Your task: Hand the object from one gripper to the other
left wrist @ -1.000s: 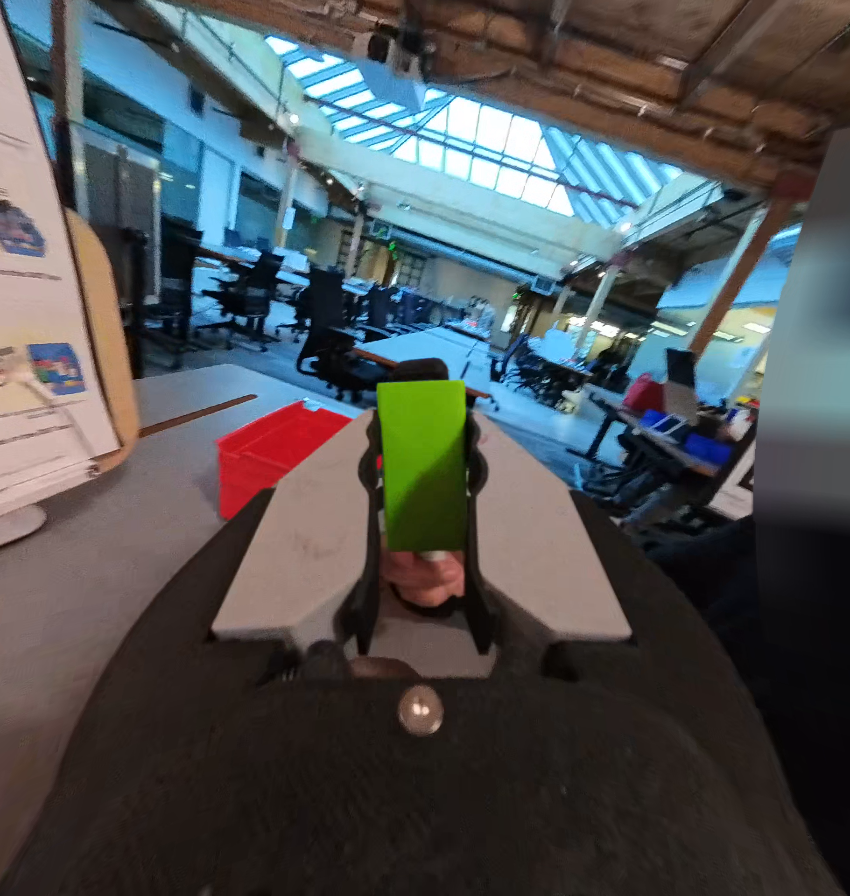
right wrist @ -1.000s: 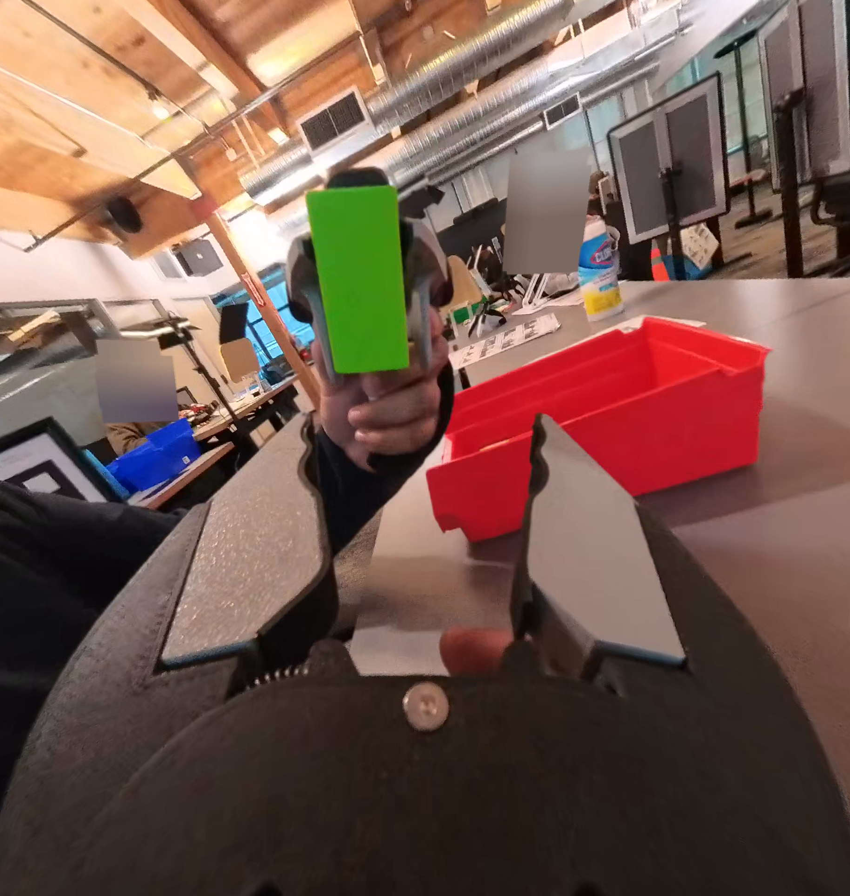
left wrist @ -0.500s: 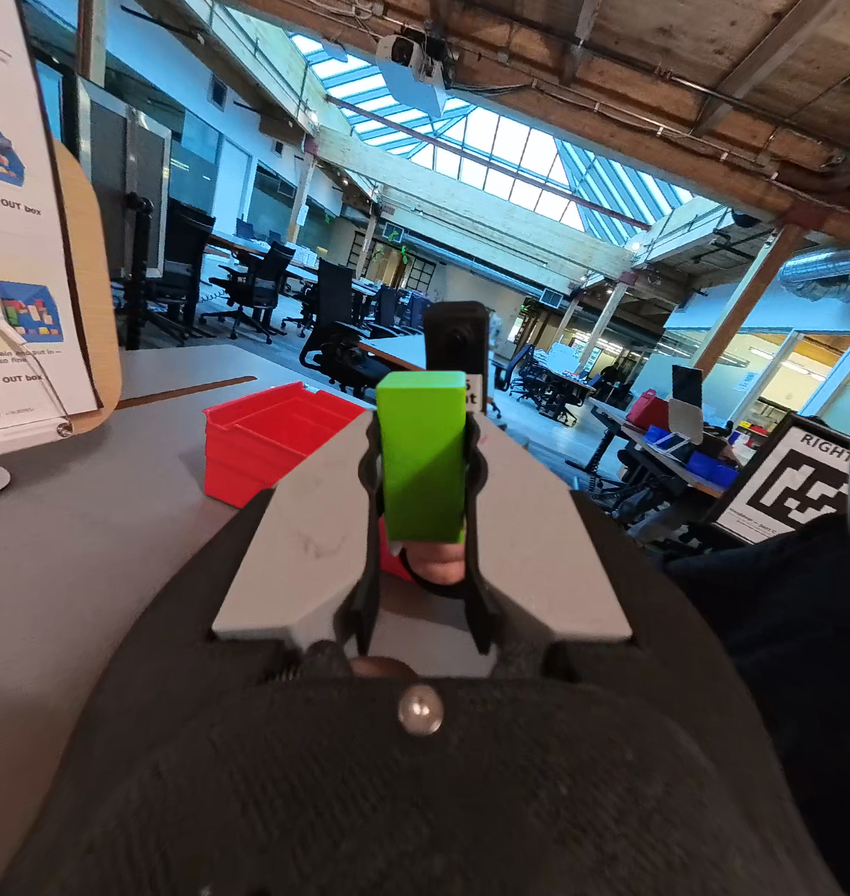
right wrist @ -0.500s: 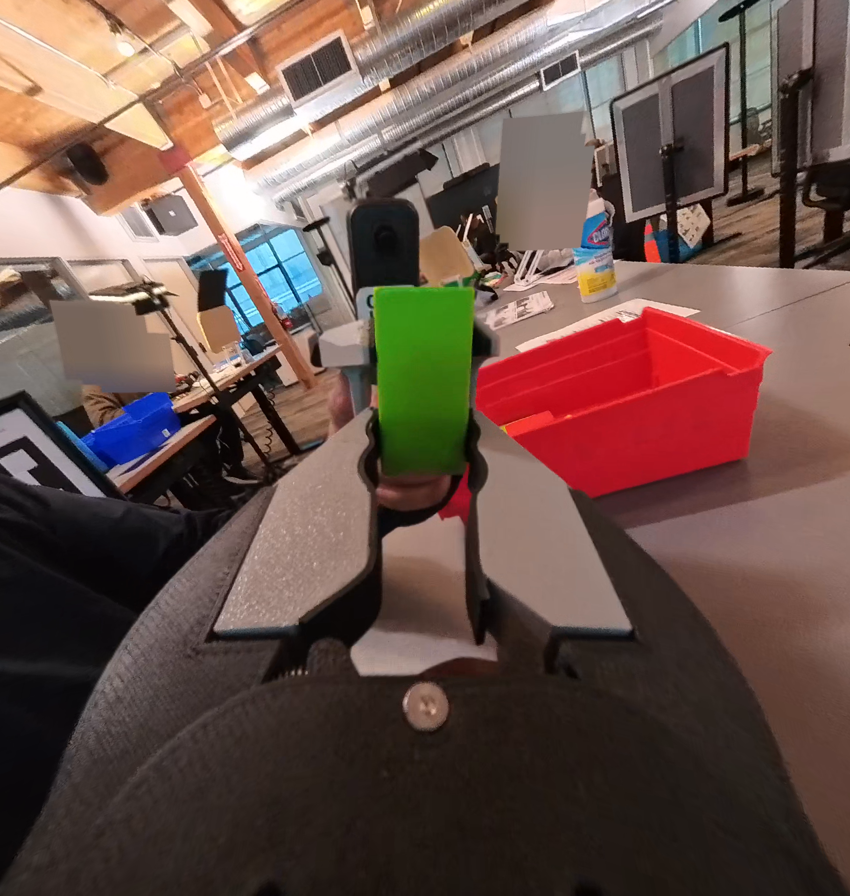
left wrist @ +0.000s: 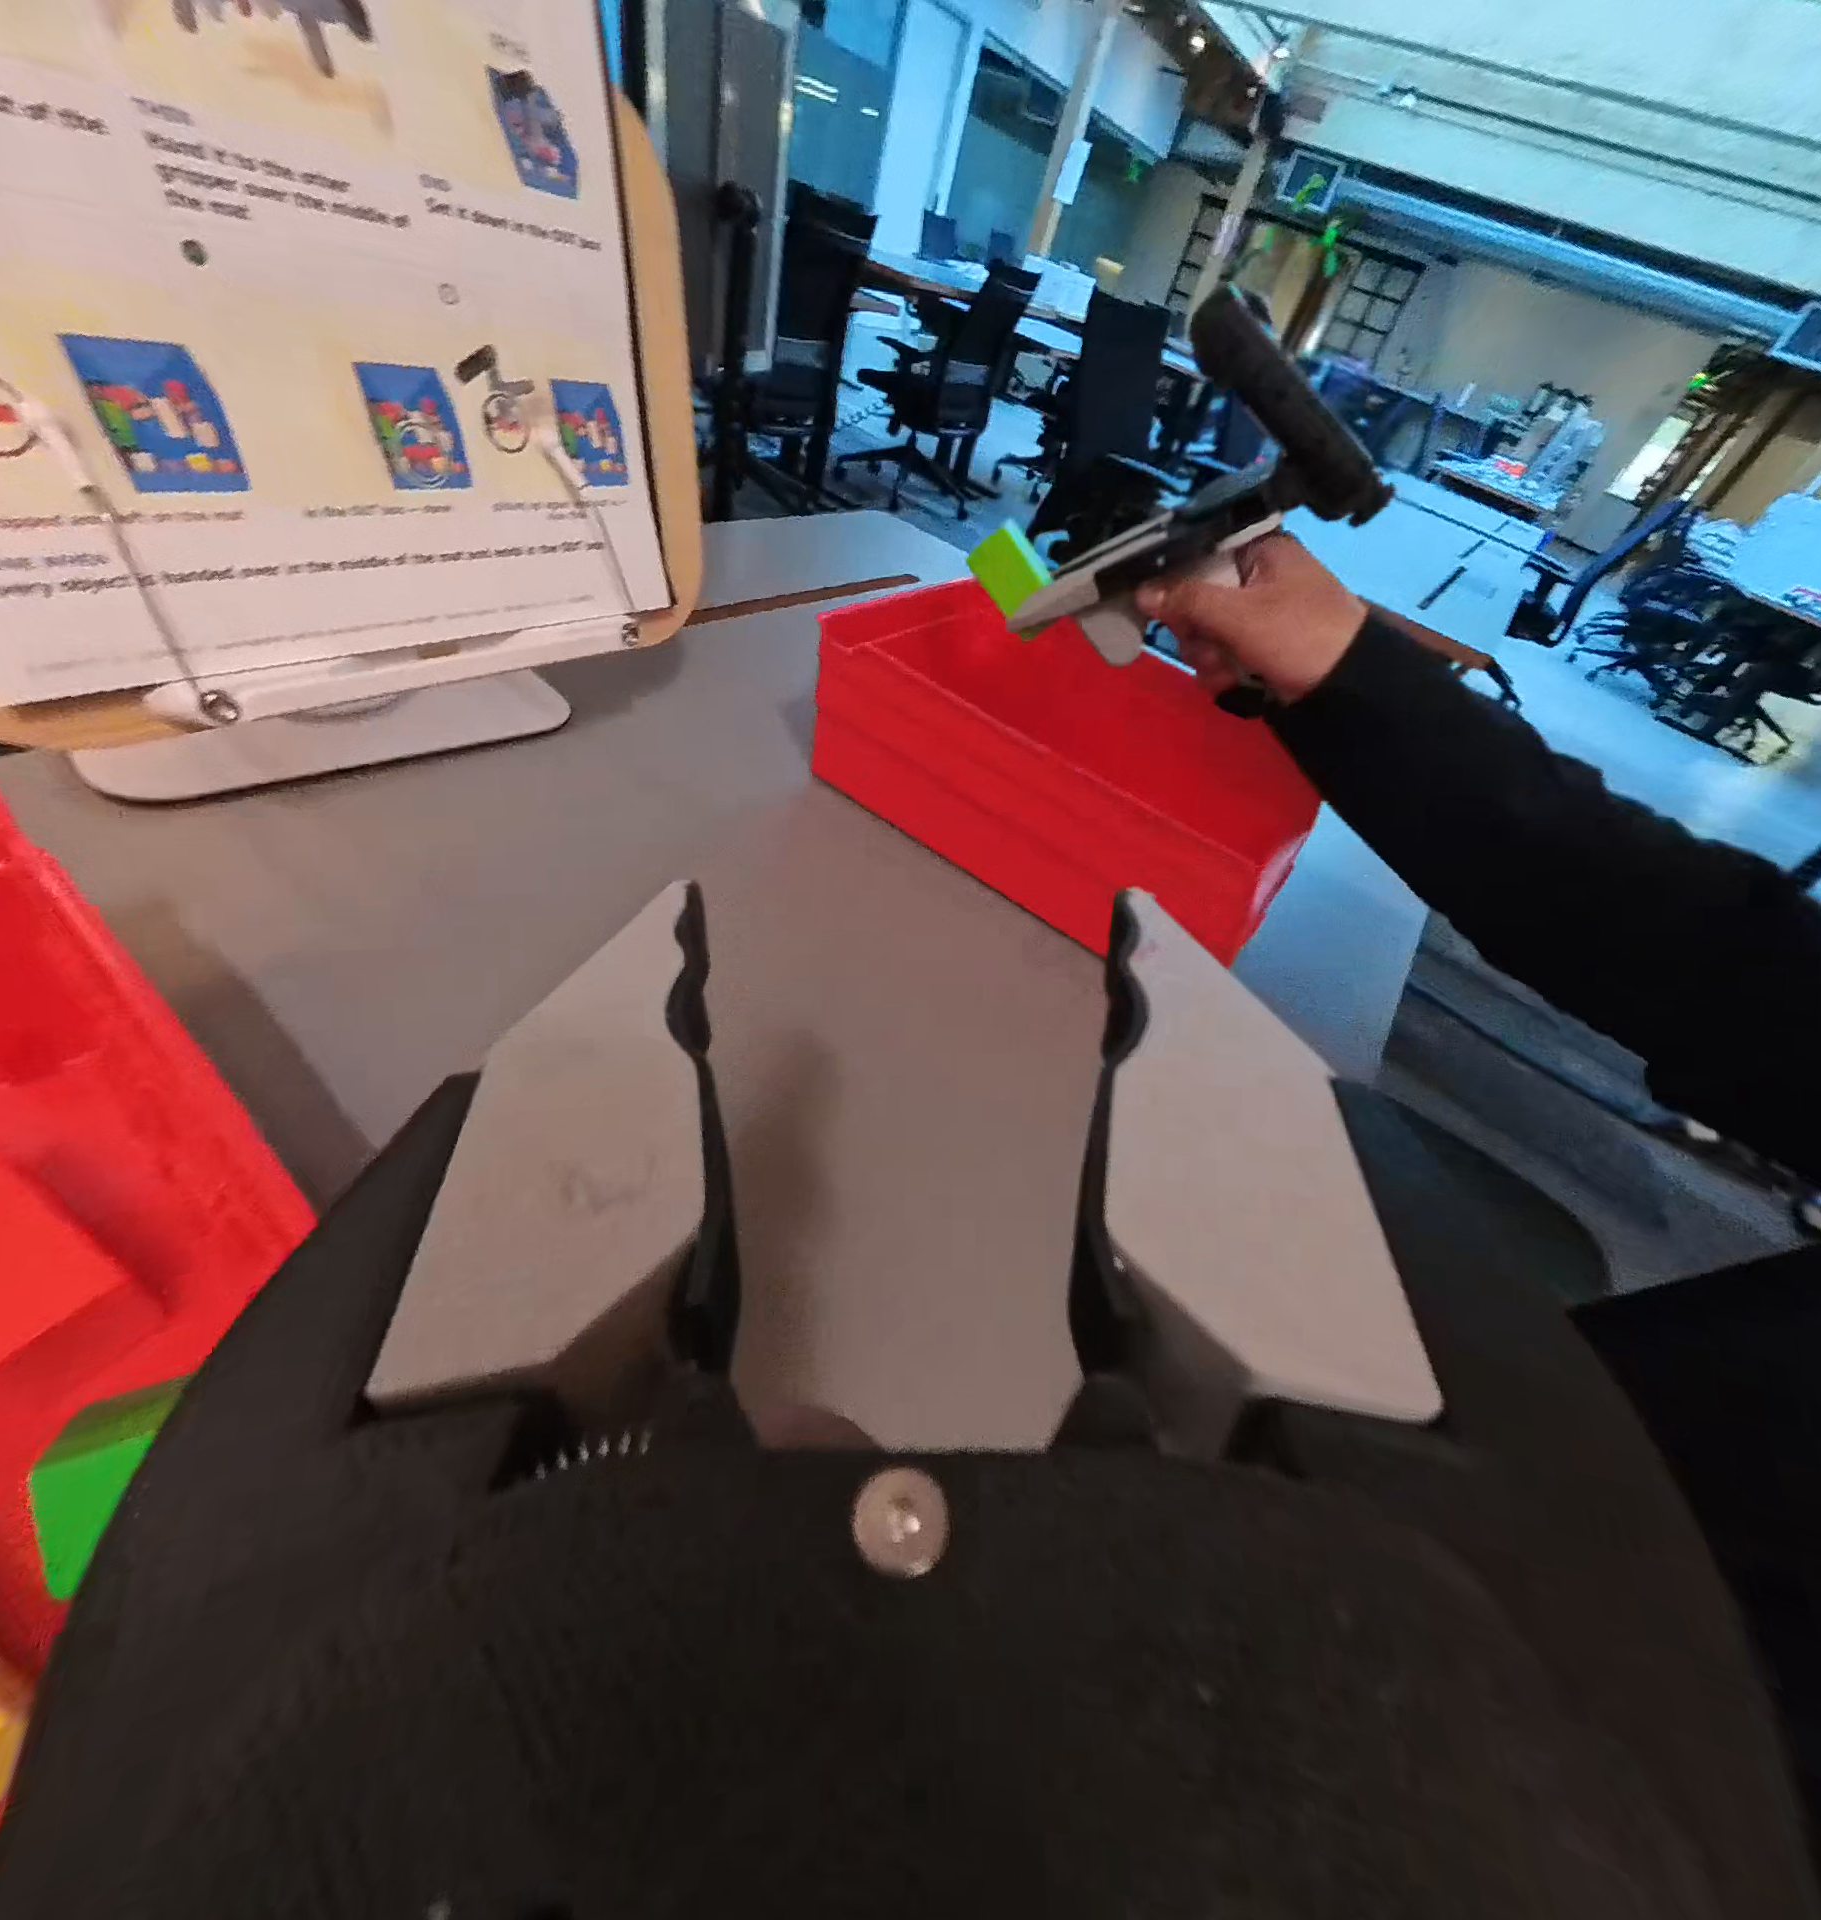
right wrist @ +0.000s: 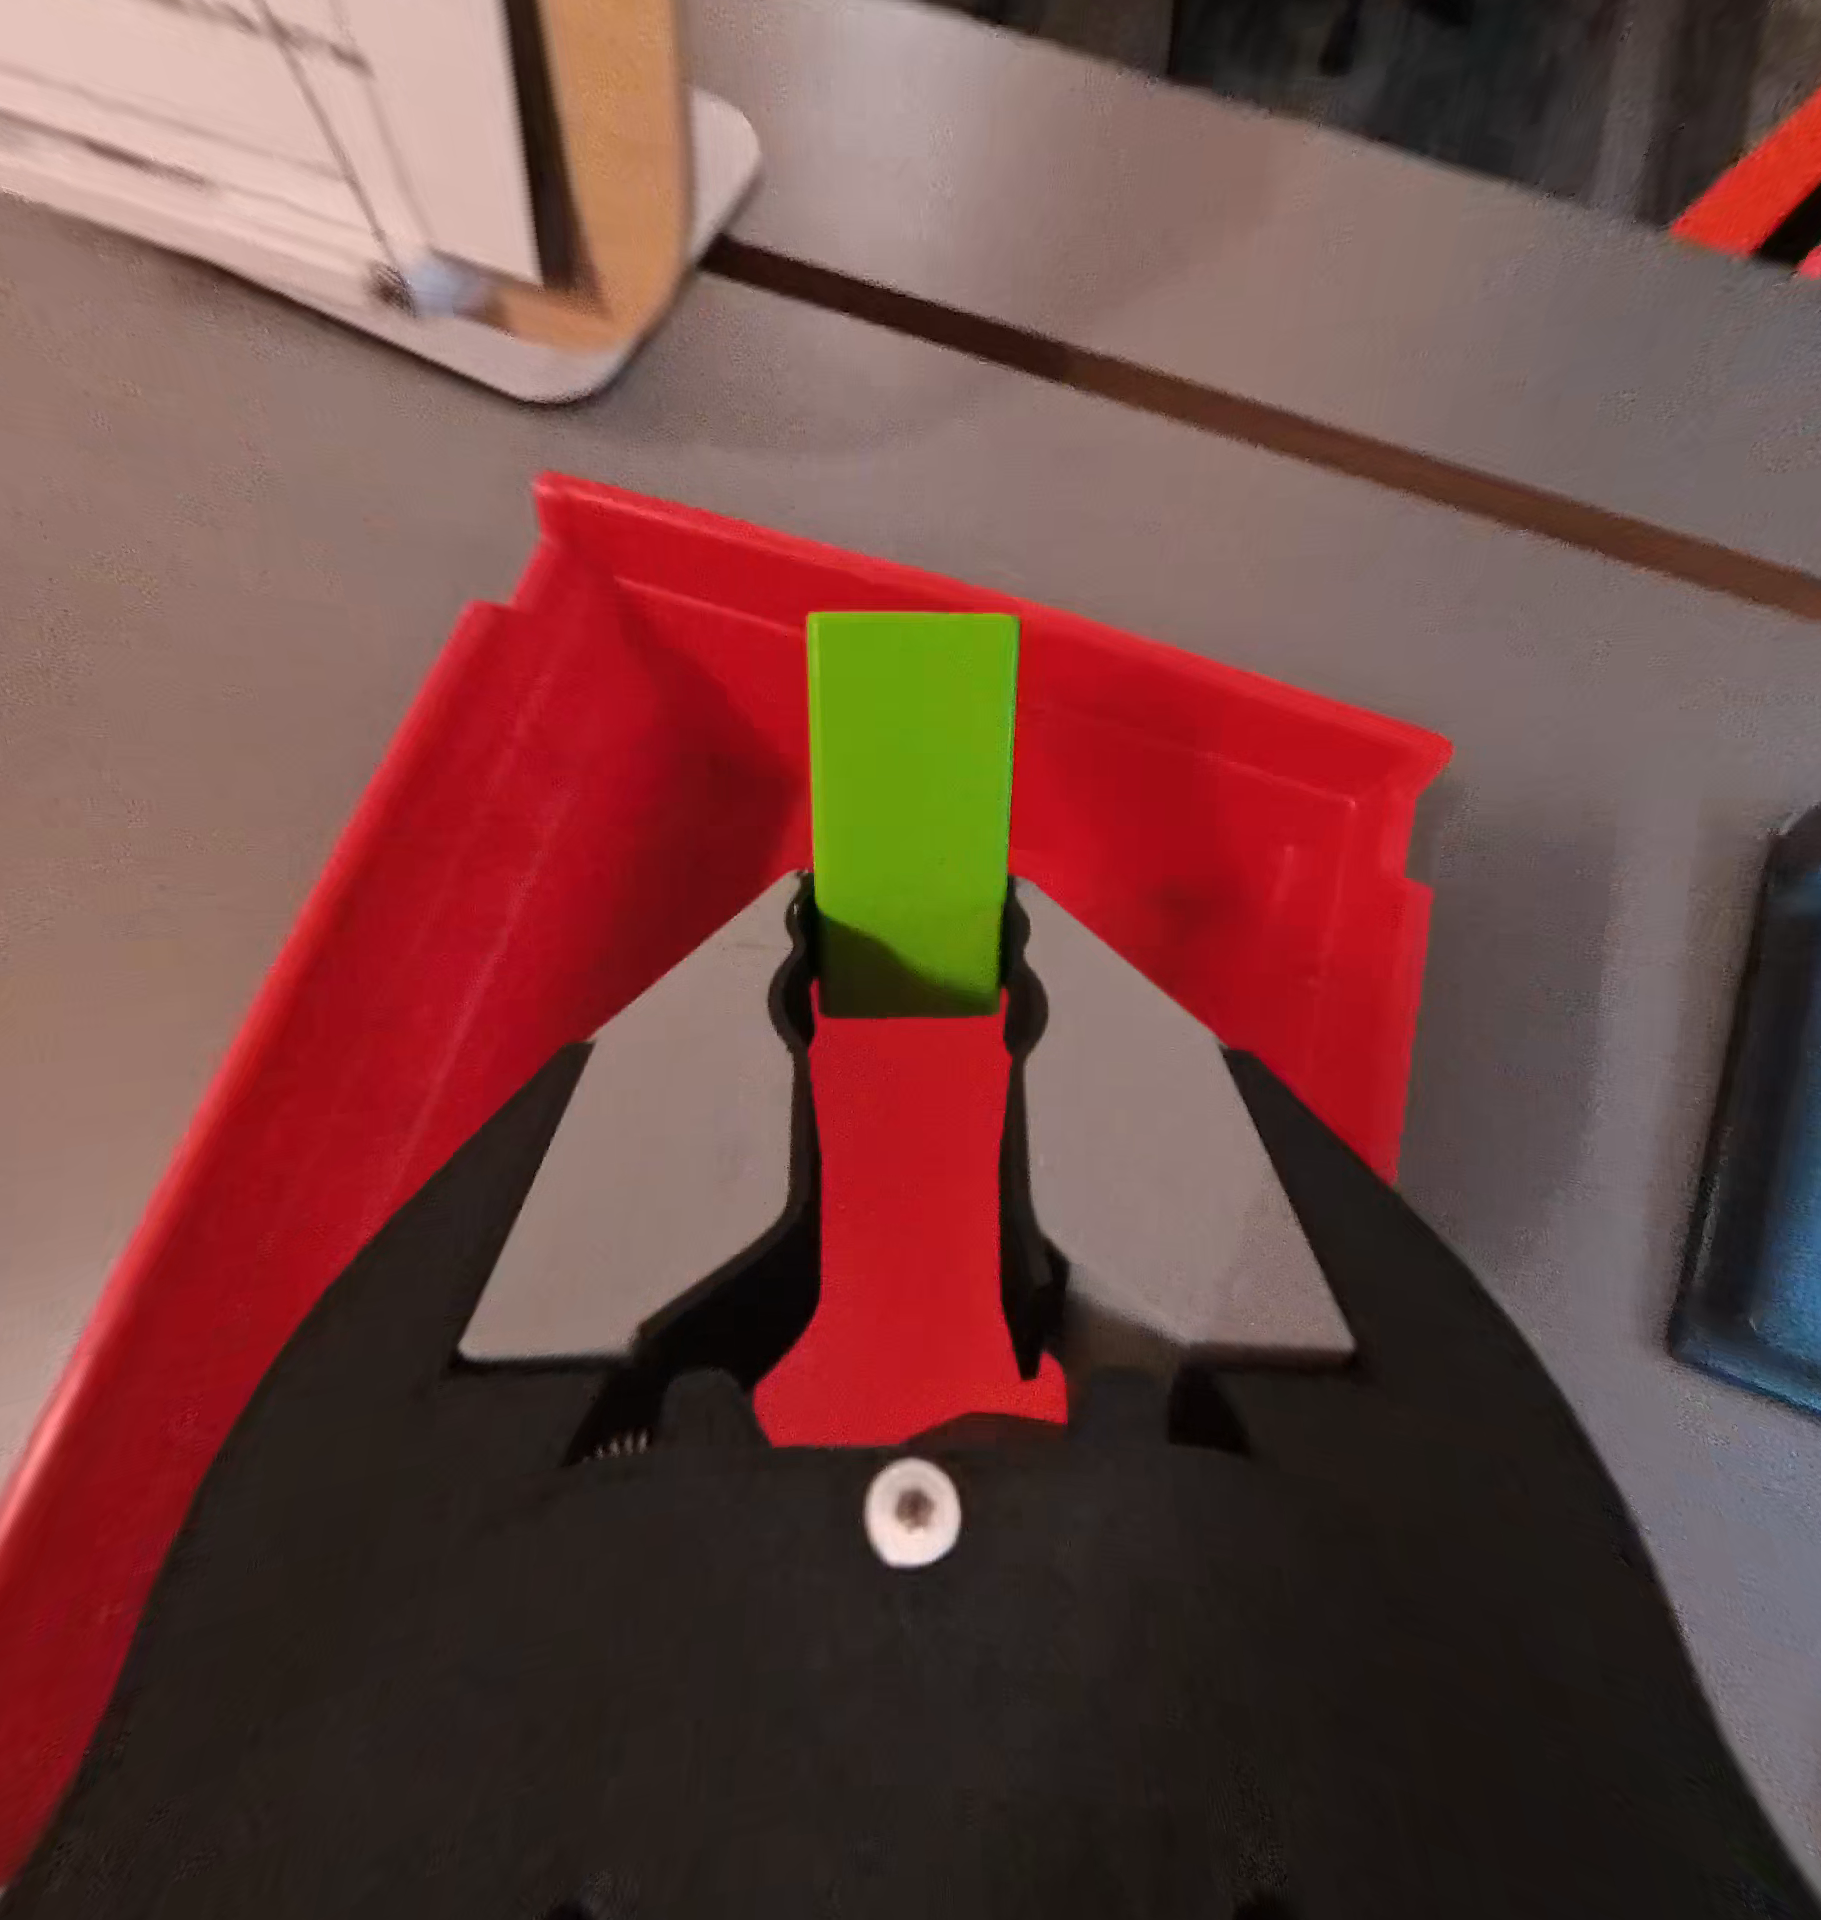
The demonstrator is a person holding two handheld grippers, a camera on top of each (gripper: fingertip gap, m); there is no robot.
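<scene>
My right gripper [right wrist: 908, 935] is shut on a bright green rectangular block [right wrist: 911, 800], with both pads pressed on its lower sides. It holds the block above the inside of a red bin [right wrist: 490, 852]. In the left wrist view the same right gripper [left wrist: 1031, 608] shows far off, held by a hand, with the green block [left wrist: 1008, 566] above the red bin [left wrist: 1041, 769]. My left gripper [left wrist: 901, 935] is open with nothing between its fingers, above the grey table [left wrist: 470, 883].
A stand with an instruction sheet [left wrist: 293, 343] is at the back left. Another red bin [left wrist: 44, 1091] with coloured blocks sits at the left edge. A blue object [right wrist: 1810, 1122] lies to the right of the red bin. Left tips to right tips: about 40 cm.
The left gripper opened and let go of the green block, then drew back over the table. The right gripper, shut on the block, carried it over the red bin.
</scene>
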